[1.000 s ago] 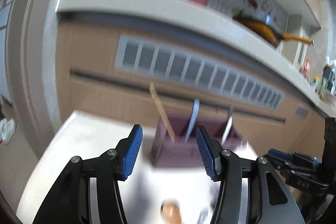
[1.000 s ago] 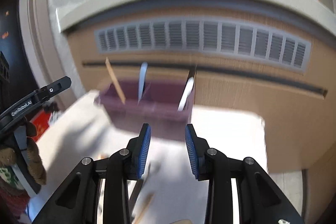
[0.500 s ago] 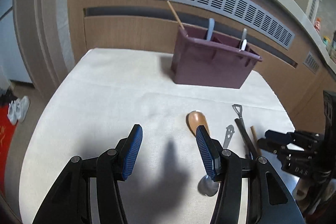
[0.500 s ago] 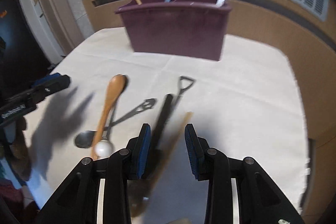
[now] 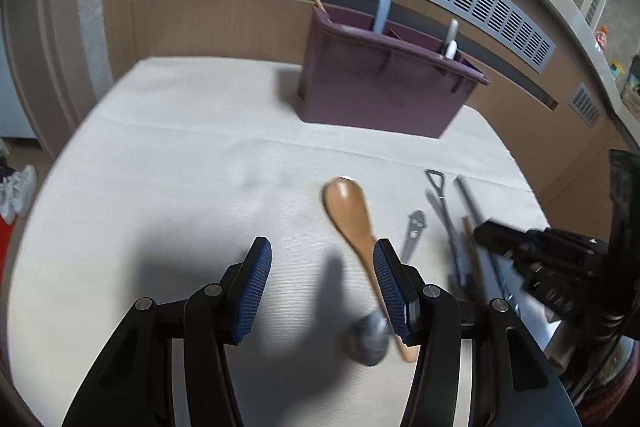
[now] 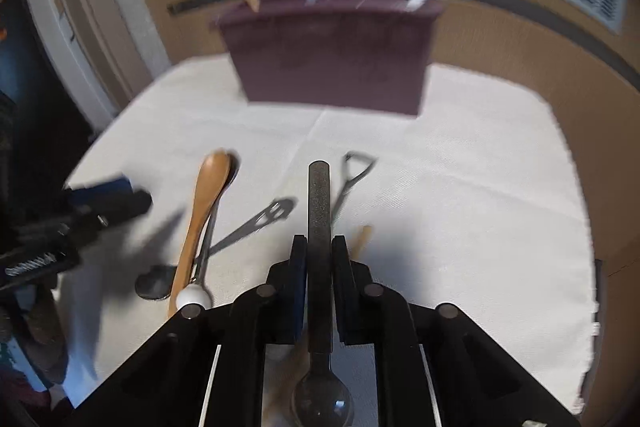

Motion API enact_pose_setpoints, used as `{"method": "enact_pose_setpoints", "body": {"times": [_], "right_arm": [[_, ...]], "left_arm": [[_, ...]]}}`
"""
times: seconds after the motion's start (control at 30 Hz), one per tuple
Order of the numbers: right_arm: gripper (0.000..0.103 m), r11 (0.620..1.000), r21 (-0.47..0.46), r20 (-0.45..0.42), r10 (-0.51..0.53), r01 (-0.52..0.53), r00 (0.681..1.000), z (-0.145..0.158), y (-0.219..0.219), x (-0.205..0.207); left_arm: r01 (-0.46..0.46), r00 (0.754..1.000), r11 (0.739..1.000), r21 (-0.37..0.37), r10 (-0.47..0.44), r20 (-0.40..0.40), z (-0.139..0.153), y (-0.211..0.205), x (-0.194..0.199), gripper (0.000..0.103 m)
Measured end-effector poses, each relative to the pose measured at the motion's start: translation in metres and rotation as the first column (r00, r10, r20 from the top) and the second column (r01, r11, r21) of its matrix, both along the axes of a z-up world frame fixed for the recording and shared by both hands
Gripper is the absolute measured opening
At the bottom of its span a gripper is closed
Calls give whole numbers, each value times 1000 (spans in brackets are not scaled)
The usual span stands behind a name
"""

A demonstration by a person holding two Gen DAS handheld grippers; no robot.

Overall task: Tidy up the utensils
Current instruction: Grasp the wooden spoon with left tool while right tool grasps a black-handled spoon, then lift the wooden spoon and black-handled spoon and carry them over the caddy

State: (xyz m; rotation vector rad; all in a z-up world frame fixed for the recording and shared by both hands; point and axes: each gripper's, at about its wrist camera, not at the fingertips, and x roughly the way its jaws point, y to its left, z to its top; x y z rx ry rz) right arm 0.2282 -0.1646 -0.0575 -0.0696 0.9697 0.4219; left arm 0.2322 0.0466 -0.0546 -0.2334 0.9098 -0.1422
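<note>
In the right wrist view the right gripper (image 6: 319, 247) sits at the lower centre of the frame, its fingers (image 6: 299, 267) closing and already pinching the dark-handled spoon (image 6: 319, 211) between them; the handle runs straight up the middle of the frame and the bowl shows at the bottom edge, between the finger arms. Just right of the fingers a pale wooden stick (image 6: 361, 239) pokes out on the desk (image 6: 460, 187). Left of centre lie a wooden spoon (image 6: 200, 211), a thin metal utensil with a cut-out handle (image 6: 256, 225) and, above right of it, a small shovel-handled tool (image 6: 352, 179). The purple utensil holder (image 6: 332, 55) stands at the upper centre, blurred, with three utensils sticking up from it. In the left wrist view the left gripper (image 5: 320, 279) is at the lower centre, its blue fingers (image 5: 254, 287) spread wide with nothing between them above the cloth-covered desk (image 5: 180, 155); the wooden spoon (image 5: 350, 211) passes just beside the right finger, whether touching I cannot tell. The holder (image 5: 384, 87) stands at the upper centre.
</note>
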Motion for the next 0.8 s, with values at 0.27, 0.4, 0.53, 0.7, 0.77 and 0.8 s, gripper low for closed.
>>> {"method": "enact_pose_setpoints", "body": {"times": [0.27,0.4,0.53,0.7,0.77,0.8], "right_arm": [[11,993,74,67,-93,88,993,15,-46,-6],[11,991,88,67,-103,97,992,13,-55,-10],[11,991,96,72,-100,92,992,12,-54,-10],[11,992,83,84,-103,96,991,12,-52,-12],[11,992,82,82,-106,99,991,11,-52,-12],[11,992,83,82,-107,100,991,11,-52,-12]], "left_arm": [[0,994,1000,-4,0,-110,-15,-26,39,47],[-38,990,999,37,42,-137,-22,-33,54,44],[-36,992,999,41,41,-123,-24,-41,64,42],[-20,997,994,111,29,-77,-26,-50,65,33],[-12,998,990,139,21,-63,-27,-53,63,31],[-10,998,991,136,18,-57,-27,-52,62,31]]}}
